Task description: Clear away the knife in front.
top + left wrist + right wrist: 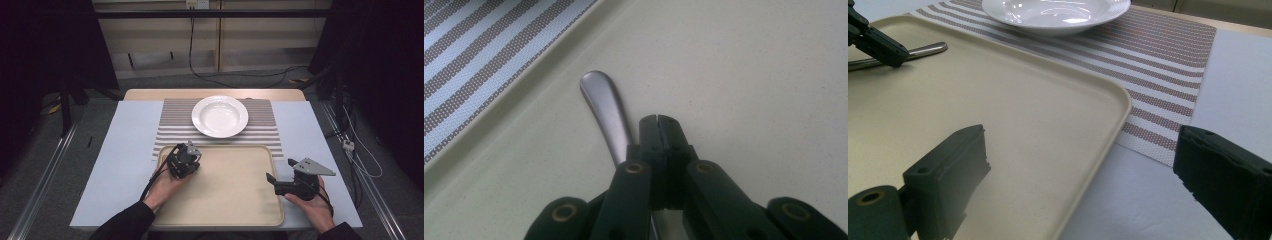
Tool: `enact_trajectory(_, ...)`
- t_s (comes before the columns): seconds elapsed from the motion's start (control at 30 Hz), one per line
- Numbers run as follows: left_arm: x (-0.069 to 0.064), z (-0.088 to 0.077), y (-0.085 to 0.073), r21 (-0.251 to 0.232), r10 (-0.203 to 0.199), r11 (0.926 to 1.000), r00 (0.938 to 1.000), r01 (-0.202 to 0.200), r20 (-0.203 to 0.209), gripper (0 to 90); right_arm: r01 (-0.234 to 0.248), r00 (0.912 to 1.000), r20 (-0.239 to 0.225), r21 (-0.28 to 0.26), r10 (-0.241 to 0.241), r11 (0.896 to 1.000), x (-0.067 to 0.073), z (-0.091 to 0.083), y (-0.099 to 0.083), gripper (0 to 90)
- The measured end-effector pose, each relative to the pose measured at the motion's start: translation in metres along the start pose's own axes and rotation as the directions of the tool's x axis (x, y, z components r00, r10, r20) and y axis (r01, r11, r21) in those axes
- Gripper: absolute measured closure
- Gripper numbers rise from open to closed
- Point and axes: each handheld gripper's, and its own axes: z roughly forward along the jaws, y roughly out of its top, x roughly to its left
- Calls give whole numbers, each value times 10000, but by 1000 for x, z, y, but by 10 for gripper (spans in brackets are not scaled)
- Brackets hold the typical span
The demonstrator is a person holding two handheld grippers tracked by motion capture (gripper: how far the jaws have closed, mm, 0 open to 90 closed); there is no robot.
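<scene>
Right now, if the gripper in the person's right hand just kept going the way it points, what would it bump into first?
Probably the beige tray's rim, which lies between the right gripper's open jaws. Beyond it come the striped placemat and the white plate; depth is hard to judge.

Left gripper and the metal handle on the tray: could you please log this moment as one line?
left gripper: shut on metal handle | right gripper: open, holding nothing | tray: under both | white bowl: on striped mat

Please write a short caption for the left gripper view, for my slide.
Left gripper, jaws shut, over a beige plastic tray, beside the grey metal utensil handle lying on it.
</scene>
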Motion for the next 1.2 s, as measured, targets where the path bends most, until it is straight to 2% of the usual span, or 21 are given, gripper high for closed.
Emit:
enact_trajectory(0.3,6,-2,-3,60,-248,9997,9996,247,159,900,-5,10000,-7,-3,5,10000,0,0,0,77)
enact_trajectory(0.4,6,-3,-4,74,-239,9997,9997,239,-44,900,-16,10000,-8,8,16,10000,0,1,0,77)
enact_trajectory(0.43,6,-3,-4,-28,-329,9995,9994,330,110,900,-15,10000,-15,10,15,10000,0,1,0,77)
enact_trajectory(0.47,7,-4,-5,109,-152,9998,9998,151,121,900,-1,10000,-29,10,1,10000,0,1,0,77)
enact_trajectory(0.6,7,-6,-7,174,-92,9998,10000,92,12,900,-13,10000,-27,-3,13,10000,0,0,0,77)
enact_trajectory(0.67,8,-7,-9,142,-200,9997,9997,199,112,900,-15,10000,-33,26,15,10000,0,0,0,77)
enact_trajectory(0.83,11,-10,-12,224,-186,9996,9997,183,154,900,-16,10000,-29,24,16,10000,0,1,0,77)
enact_trajectory(0.87,11,-10,-13,101,-356,9993,9992,354,154,900,-16,10000,-33,17,16,10000,0,1,0,77)
enact_trajectory(1.07,14,-12,-16,182,-321,9993,9993,317,202,900,-16,10000,-34,27,16,10000,0,1,0,77)
enact_trajectory(1.13,15,-14,-17,240,-156,9996,9996,150,232,900,-8,10000,-41,18,8,10000,0,1,0,77)
enact_trajectory(1.2,16,-15,-19,207,-282,9994,9993,277,265,900,-24,10000,-42,20,24,10000,0,1,0,77)
